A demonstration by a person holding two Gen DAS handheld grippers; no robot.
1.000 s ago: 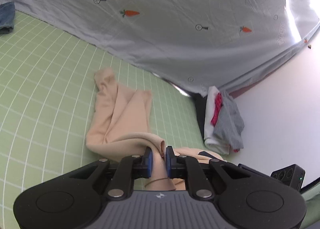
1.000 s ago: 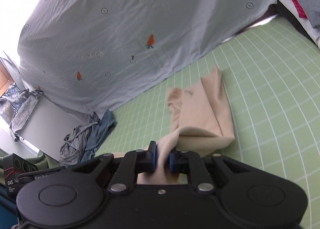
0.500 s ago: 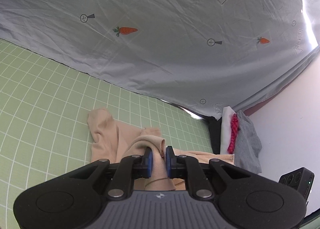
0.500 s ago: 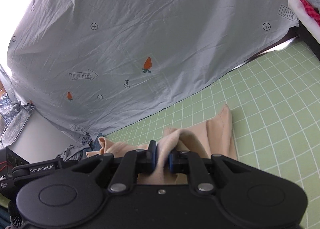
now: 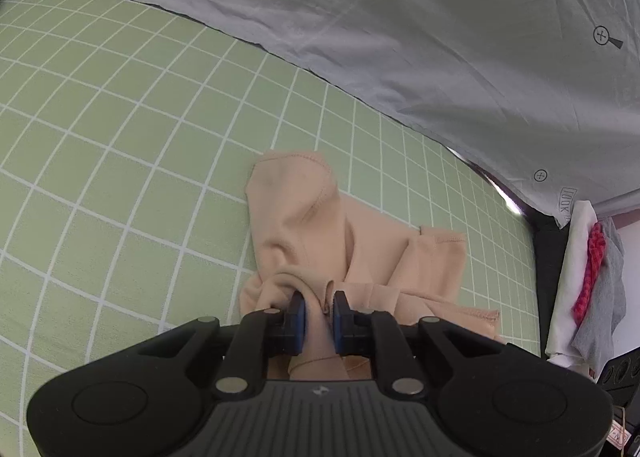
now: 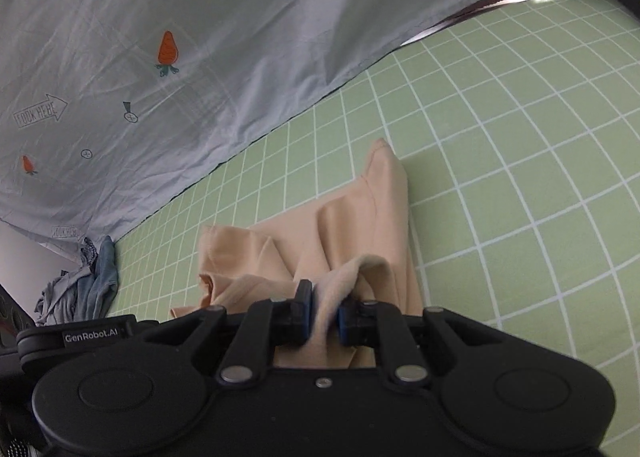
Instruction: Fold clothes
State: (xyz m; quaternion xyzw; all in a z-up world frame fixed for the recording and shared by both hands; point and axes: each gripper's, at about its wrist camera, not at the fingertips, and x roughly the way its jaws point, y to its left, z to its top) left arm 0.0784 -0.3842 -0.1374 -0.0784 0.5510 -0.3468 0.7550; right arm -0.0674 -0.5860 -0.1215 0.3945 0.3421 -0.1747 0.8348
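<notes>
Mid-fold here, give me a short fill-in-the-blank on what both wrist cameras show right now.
1. Both grippers, left and right, are shut on the ____-coloured garment.
2. The garment lies on a green sheet with a white ____ pattern.
3. The grey cloth behind is printed with orange ____.
4. In the right wrist view, a crumpled blue-grey heap lies at the far ____ of the picture.

Missing words: peach; grid; carrots; left
</notes>
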